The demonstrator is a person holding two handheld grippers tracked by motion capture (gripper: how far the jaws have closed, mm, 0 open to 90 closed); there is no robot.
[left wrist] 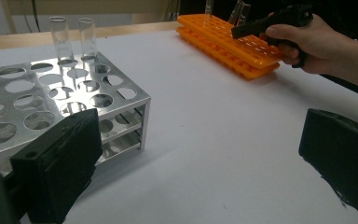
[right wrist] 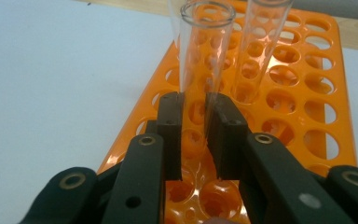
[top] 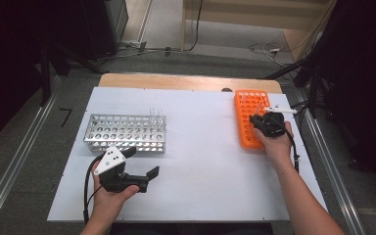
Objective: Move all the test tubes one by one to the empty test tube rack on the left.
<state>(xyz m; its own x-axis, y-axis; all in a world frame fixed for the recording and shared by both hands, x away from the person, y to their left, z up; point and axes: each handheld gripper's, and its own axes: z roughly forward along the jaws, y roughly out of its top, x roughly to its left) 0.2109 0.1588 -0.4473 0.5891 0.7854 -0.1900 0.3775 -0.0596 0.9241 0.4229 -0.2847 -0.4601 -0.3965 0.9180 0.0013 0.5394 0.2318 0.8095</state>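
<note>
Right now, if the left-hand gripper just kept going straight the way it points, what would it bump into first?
Probably nothing nearby: the left gripper, jaws wide open, faces bare white table, passing beside the metal rack. Farther on sits the orange rack, though depth is unclear.

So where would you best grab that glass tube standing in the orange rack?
Probably on the bare stretch of the glass tube above the orange rack, coming in level from the side. It stands upright with its lower end down in a hole, so only the round wall above is free. The right gripper already has its jaws on either side there; whether they press it, I cannot tell.
</note>
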